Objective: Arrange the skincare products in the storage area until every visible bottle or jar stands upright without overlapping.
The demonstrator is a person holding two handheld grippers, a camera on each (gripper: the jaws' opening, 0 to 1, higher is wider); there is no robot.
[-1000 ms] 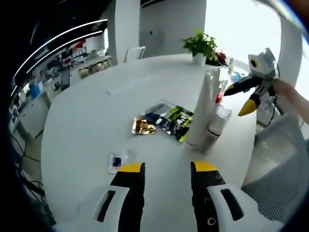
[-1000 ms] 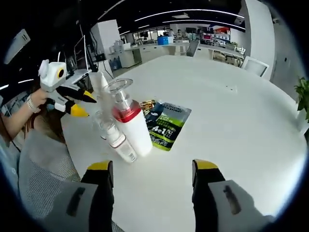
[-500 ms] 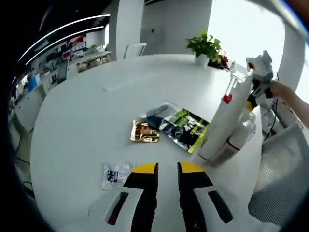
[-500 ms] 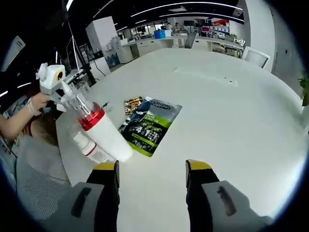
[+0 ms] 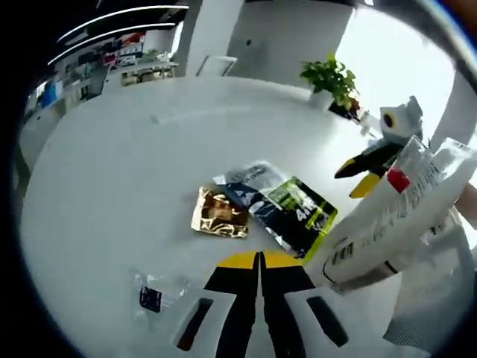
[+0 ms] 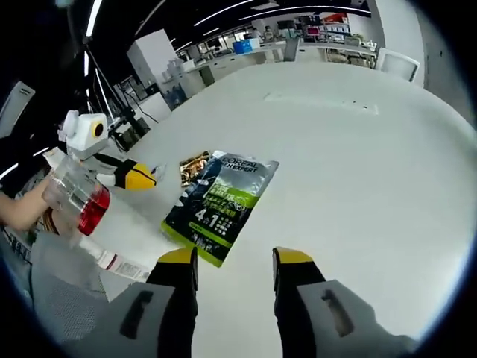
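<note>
You have two skincare containers leaning together at the table edge: a tall white bottle (image 5: pixel 387 224) lying tilted at the right of the left gripper view, its long axis running from lower left up to the upper right, base toward your jaws, and a slimmer white tube (image 5: pixel 373 272) tucked under it. In the right gripper view the bottle (image 6: pixel 78 201) sits at the far left showing its red band and clear cap, with the tube (image 6: pixel 119 262) slanting below it. Three flat packets lie on the white table (image 5: pixel 112 149): a green-and-black sachet (image 6: pixel 216 205), a gold sachet (image 5: pixel 220 212) and a small clear one (image 5: pixel 160 291) at lower left. Your left gripper (image 5: pixel 259 262) has its jaws pressed together on nothing; your right gripper (image 6: pixel 235 261) has a narrow gap, holding nothing. The left view also catches a potted plant (image 5: pixel 332 76) at top.
</note>
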